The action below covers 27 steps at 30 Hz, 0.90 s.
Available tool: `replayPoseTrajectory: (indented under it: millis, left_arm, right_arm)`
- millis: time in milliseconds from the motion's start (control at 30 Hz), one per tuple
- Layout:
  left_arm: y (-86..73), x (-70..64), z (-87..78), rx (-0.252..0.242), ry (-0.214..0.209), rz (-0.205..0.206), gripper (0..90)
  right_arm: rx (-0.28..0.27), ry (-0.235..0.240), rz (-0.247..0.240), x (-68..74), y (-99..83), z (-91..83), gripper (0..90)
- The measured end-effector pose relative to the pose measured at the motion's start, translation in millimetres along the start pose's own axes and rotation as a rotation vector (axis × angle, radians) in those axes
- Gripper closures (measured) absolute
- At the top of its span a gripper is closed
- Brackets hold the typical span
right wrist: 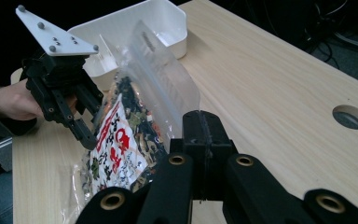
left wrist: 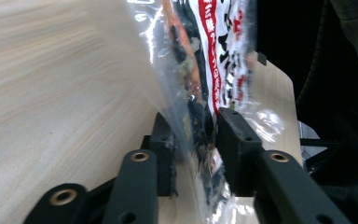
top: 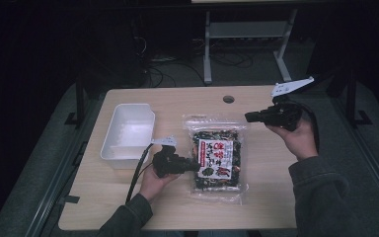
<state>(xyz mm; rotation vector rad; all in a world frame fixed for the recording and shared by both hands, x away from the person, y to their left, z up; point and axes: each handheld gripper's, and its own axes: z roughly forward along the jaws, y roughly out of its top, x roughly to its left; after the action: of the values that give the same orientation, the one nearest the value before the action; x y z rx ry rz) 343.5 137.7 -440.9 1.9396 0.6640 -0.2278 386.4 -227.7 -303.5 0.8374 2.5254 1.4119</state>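
Black tools (top: 195, 165), grey plates, dark grey sleeves (top: 321, 182).

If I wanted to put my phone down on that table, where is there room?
Bare wood runs along the far edge around the round hole, and at the right between the snack bag and the table's right edge. The stretch between the white tub and bag is crowded by the left gripper.

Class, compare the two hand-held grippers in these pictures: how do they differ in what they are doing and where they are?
The left gripper has its jaws either side of the snack bag's edge; the right gripper has its jaws pressed together with nothing between them. The left sits low at the bag's left side; the right is held off beyond the bag's upper right corner. Both are black, hand-held, above the wooden table.
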Motion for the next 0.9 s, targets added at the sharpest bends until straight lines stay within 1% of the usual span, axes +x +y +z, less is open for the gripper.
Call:
replayPoseTrajectory:
  millis: [67,167,200,233,300,367,433,467,500,600,633,667,700,733,800,833,900]
  left_arm:
    - [1.0,-3.2,-1.6,0.004,0.006,0.017,71.1]
    - [2.7,-9.3,-4.2,0.006,0.027,0.054,71.7]
    - [2.7,-9.3,-4.2,0.006,0.027,0.054,71.8]
    - [3.3,-12.6,-5.9,0.008,0.042,0.076,71.9]
    - [3.6,-15.6,-7.4,0.014,0.05,0.095,72.1]
    - [3.8,-18.6,-9.0,0.016,0.056,0.115,72.4]
    - [4.1,-21.7,-10.3,0.016,0.067,0.131,72.9]
    - [4.2,-23.0,-10.8,0.016,0.072,0.136,73.0]
    - [4.3,-23.9,-11.3,0.018,0.079,0.143,73.0]
    - [4.4,-24.5,-11.5,0.019,0.082,0.15,73.0]
    - [4.4,-24.3,-11.4,0.019,0.084,0.152,73.1]
    - [4.4,-24.2,-11.3,0.018,0.085,0.153,73.1]
    - [4.5,-24.3,-11.5,0.02,0.086,0.154,73.1]
    - [4.5,-24.6,-11.5,0.019,0.087,0.156,73.1]
    - [4.7,-25.4,-11.5,0.02,0.09,0.16,73.1]
    - [5.0,-25.5,-11.7,0.024,0.089,0.163,73.1]
    - [6.3,-25.9,-11.7,0.032,0.09,0.169,73.0]
  right_arm:
    - [-0.004,-0.004,-0.001,0.4,-0.1,-1.8,90.0]
    - [-0.009,-0.004,0.004,0.8,-1.0,-4.0,90.0]
    - [-0.012,-0.003,0.003,1.1,-1.1,-5.0,90.0]
    - [-0.014,-0.001,0.007,1.8,-1.1,-6.1,90.0]
    - [-0.017,-0.002,0.0,3.2,-1.3,-7.2,89.7]
    - [-0.025,0.003,0.005,3.6,-3.0,-8.0,88.0]
    - [-0.028,0.012,0.026,2.3,-6.9,-7.1,80.9]
    - [-0.026,0.01,0.034,1.5,-9.7,-6.3,75.8]
    - [-0.023,0.004,0.047,0.4,-13.1,-5.1,73.4]
    - [-0.033,0.048,0.079,-2.9,-26.5,-0.4,65.4]
    - [-0.028,0.059,0.091,-3.5,-29.6,1.3,59.0]
    - [-0.021,0.065,0.113,-4.1,-34.6,5.0,52.1]
    - [-0.015,0.067,0.121,-4.4,-37.7,7.4,48.5]
    - [-0.011,0.079,0.131,-4.5,-41.9,10.6,46.9]
    - [-0.009,0.102,0.144,-3.6,-49.2,17.1,39.1]
    - [-0.01,0.114,0.151,-3.1,-52.3,20.5,36.7]
    - [-0.013,0.138,0.148,-1.4,-57.9,26.8,30.9]
